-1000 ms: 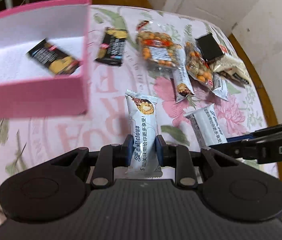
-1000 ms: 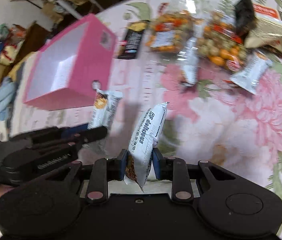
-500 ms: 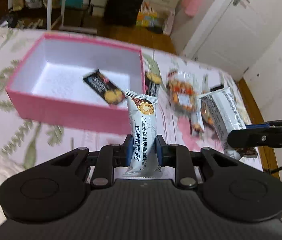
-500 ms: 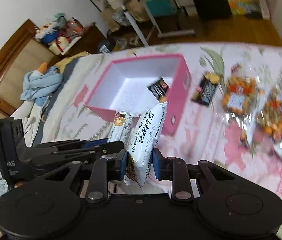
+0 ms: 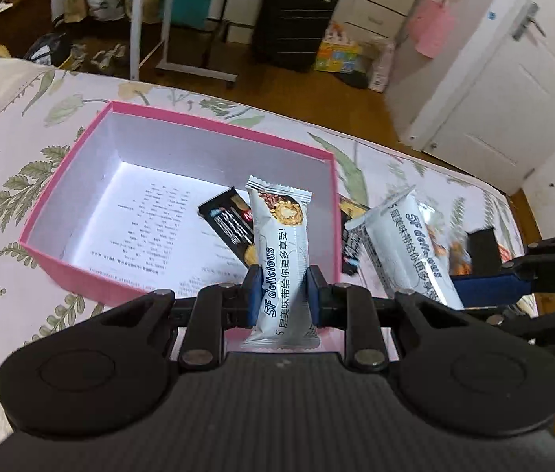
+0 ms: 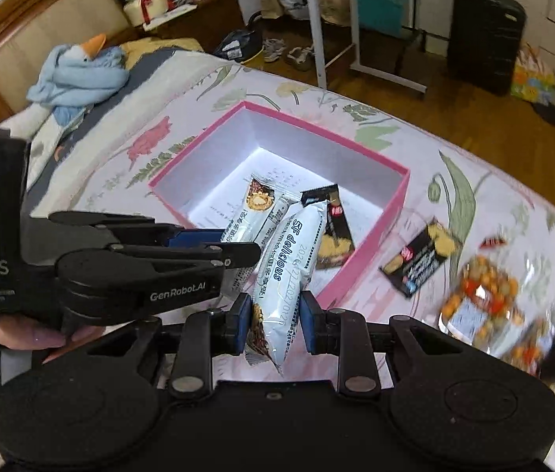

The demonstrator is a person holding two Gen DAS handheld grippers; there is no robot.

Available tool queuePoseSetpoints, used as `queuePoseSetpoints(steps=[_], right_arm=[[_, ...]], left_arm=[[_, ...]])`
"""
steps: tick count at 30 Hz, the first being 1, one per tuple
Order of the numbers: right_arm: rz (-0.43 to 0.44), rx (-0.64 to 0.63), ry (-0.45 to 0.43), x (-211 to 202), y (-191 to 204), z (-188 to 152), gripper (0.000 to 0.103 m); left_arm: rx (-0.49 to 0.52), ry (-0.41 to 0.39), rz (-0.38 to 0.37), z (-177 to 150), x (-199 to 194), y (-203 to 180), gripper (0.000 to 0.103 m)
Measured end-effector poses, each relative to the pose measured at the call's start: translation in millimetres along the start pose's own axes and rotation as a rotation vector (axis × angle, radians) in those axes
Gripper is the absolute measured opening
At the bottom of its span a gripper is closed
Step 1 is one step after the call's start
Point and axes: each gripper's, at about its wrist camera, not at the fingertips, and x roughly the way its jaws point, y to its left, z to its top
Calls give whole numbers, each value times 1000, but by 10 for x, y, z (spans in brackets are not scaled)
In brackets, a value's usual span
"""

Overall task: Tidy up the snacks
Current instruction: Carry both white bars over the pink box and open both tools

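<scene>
A pink box (image 5: 187, 124) (image 6: 395, 196) with a white inside lies open on the flowered bedspread, one black snack pack (image 5: 228, 222) (image 6: 330, 232) on its floor. My left gripper (image 5: 280, 295) is shut on a white snack bar (image 5: 283, 259), held upright above the box's near right corner. My right gripper (image 6: 271, 312) is shut on a second white snack bar (image 6: 285, 275), hanging over the box's near edge. In the left wrist view the right gripper's bar (image 5: 407, 251) shows just right of the box. In the right wrist view the left gripper (image 6: 238, 249) and its bar (image 6: 254, 216) sit to the left.
Outside the box, to its right, lie another black snack pack (image 6: 419, 261) and clear bags of orange nuts (image 6: 478, 303). A blue cloth bundle (image 6: 77, 76) rests near the headboard. Beyond the bed stand a black suitcase (image 5: 293, 23) and a white rolling table (image 6: 356, 11).
Both grippers rose from the bedspread with their white bars and moved left toward the pink box; they now hang over its near edge, and the right gripper has rolled.
</scene>
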Motion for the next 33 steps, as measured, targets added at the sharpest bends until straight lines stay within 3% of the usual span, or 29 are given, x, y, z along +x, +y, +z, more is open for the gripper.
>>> queuePoseSetpoints(steps=[7,11,13,19,21,23,24,28,33], right_arm=[[-7,-71,-71,498,-218,284,31],[-28,-97,-62,953,-281,464,31],[-41,-101,-33,1170,-286,531,31],[-219,-319,-7,1664,-107,573,33],[-238,-347,-16,1730,-89,549,43],[-186,-311,-51,1641,-165,495,50],[-154,-269,-87,1535,-229,448,50],[-29,-88,-244,969,-453,158,51],[-39,142,-373,276,-652,-488,52]], left_arm=[[-74,28,66,265,492,281,23],[-105,50,124,307,832,462,23],[-110,23,148,320,961,543,23],[-134,14,125,322,1259,733,25],[-135,2,126,302,1317,768,31],[-110,-5,155,279,1321,765,46],[-94,-17,166,261,1293,755,48],[-40,-52,140,189,1115,710,49],[-12,-49,80,94,840,520,49]])
